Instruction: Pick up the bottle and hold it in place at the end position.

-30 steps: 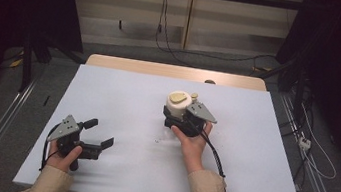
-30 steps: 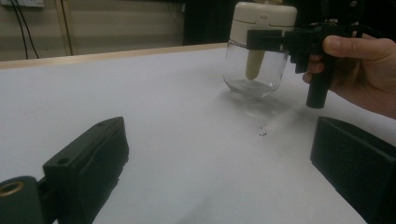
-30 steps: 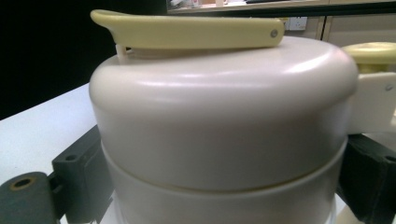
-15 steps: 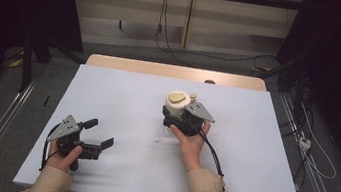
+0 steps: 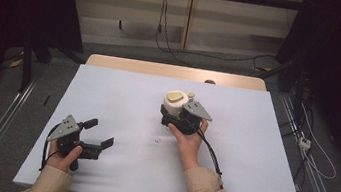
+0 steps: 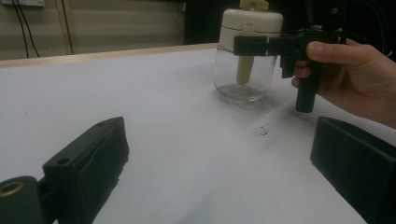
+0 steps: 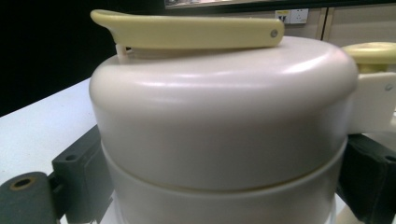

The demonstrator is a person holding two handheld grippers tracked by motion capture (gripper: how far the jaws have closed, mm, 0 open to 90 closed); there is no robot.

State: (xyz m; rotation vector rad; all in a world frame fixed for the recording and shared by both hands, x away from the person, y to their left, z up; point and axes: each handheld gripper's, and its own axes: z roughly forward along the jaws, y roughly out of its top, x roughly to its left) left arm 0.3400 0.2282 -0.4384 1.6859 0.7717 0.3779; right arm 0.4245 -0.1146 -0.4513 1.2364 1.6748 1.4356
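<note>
High view: jar gripped (table bare).

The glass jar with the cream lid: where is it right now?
In the high view the glass jar stands on the white table, right of centre, between the jaws of the right gripper; the left gripper sits apart near the front-left.

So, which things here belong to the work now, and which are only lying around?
In the job:
- jar, glass with a cream lid
- right gripper, jaws on both sides of the jar's lid
- right hand

Lying about:
- left gripper, open, apart from the jar
- dark crumbs on the table
- cables on the floor behind
</note>
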